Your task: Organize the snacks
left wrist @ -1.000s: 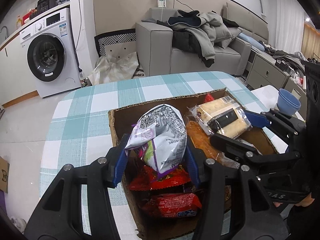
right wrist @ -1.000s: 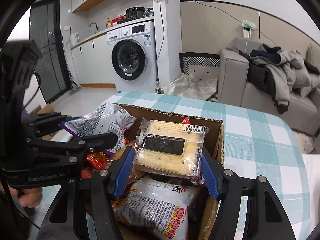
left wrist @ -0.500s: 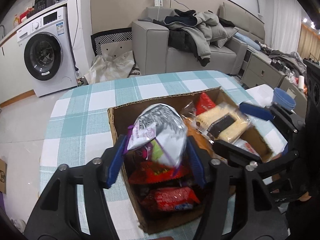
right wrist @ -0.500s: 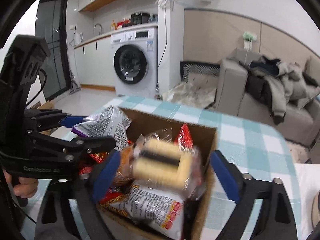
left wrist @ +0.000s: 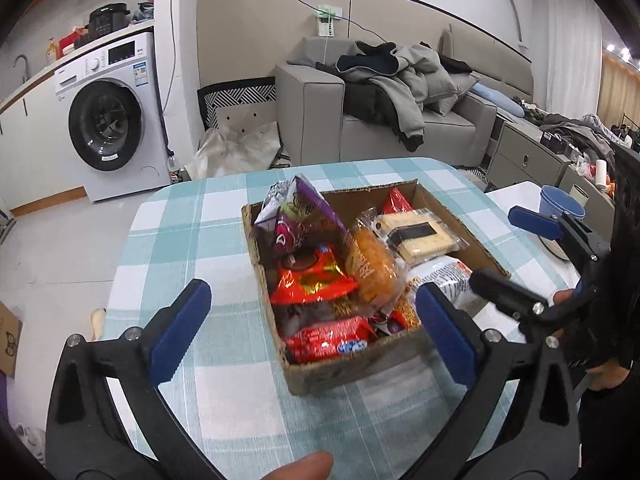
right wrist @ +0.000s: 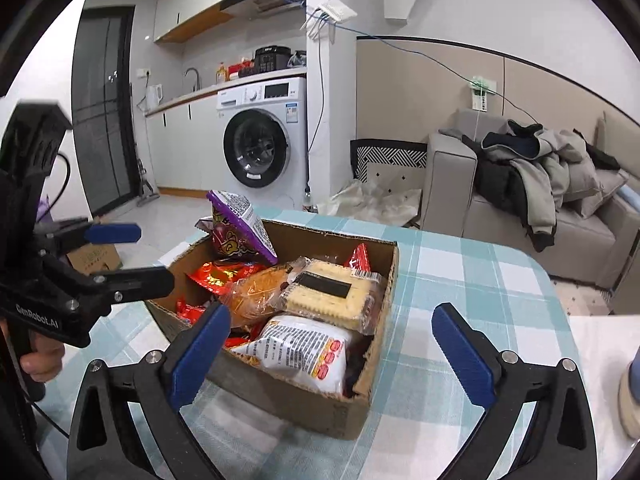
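Snacks all sit in cardboard box (left wrist: pixel 352 364) on checked tablecloth (left wrist: pixel 192 240); purple bag (left wrist: pixel 298 216) upright at far-left corner, cracker pack (right wrist: pixel 332 294) flat on top at right side; left gripper (left wrist: pixel 312 328) jaws just opened wide, nothing between pads; right gripper (right wrist: pixel 340 352) same, just opened, holding nothing; both hang short of box's near edge.

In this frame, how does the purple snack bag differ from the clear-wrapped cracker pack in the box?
The purple snack bag stands tilted, sticking up above the cardboard box rim at the far left corner; the cracker pack lies flat on other snacks, toward the right. The bag is opaque, purple and printed; the pack is see-through, showing pale crackers and a black label. Both sit in the box, neither is held.
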The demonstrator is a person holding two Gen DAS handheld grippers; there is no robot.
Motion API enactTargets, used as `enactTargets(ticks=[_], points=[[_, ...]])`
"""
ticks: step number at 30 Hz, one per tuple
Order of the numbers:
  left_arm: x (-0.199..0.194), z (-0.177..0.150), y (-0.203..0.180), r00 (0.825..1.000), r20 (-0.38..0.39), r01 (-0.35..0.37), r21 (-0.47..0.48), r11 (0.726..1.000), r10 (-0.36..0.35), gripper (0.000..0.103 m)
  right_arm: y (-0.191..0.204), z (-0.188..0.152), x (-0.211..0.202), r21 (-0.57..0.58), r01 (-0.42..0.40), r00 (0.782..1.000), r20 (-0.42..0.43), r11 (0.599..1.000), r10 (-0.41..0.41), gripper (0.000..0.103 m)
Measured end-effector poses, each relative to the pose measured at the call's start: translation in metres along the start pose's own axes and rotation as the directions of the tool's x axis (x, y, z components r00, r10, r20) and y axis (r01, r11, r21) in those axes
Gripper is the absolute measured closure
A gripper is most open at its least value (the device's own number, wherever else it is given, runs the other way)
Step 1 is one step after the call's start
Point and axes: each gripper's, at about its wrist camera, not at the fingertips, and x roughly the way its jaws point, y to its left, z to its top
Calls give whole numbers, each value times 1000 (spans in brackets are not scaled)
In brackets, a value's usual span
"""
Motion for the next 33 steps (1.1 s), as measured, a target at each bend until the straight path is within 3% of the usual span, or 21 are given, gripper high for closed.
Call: enactTargets(ticks=[7, 13, 27, 33], points=[[-26, -29, 4, 999, 34, -15, -18, 1000, 16, 1, -10, -15, -24, 61, -59, 998, 42, 996, 57, 0], [-43, -54, 4, 994, 96, -52, -39, 998, 56, 1, -3, -32, -41, 39, -78, 994, 78, 996, 75, 0], [-46, -93, 9, 984, 166, -47, -67, 997, 58, 1, 10, -64, -54, 33, -112, 984, 146, 993, 106, 0], [-44, -101, 13, 976, 208, -46, -92, 995, 64, 1, 12, -72, -54, 20, -91, 984, 159, 996, 86, 0]])
